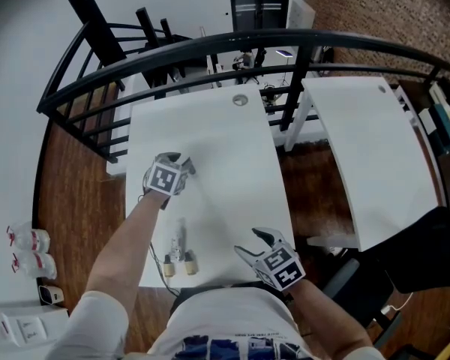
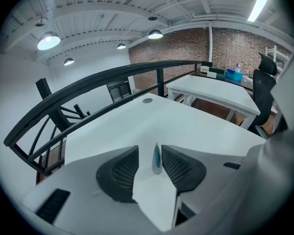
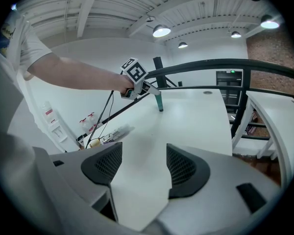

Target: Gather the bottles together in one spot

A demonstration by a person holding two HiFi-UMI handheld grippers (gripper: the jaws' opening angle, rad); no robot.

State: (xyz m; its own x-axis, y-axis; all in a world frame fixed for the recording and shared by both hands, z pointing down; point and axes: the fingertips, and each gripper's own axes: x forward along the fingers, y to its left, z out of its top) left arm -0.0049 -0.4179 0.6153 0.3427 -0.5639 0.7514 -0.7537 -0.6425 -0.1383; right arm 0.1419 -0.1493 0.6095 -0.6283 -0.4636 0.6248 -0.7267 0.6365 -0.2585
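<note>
White table (image 1: 210, 126) fills the head view. The left gripper (image 1: 186, 168) reaches over its middle and the right gripper (image 1: 259, 236) hovers by the near edge. Clear bottles (image 1: 178, 259) lie at that edge, between the two arms.

In the left gripper view, a teal bottle (image 2: 157, 160) stands upright on the table between the parted jaws. It is just beside the right-hand pad and is not squeezed.

In the right gripper view, the jaws stand wide apart with nothing between them. Farther off, the teal bottle stands at the left gripper's tips, well apart from the bottles lying nearer.
</note>
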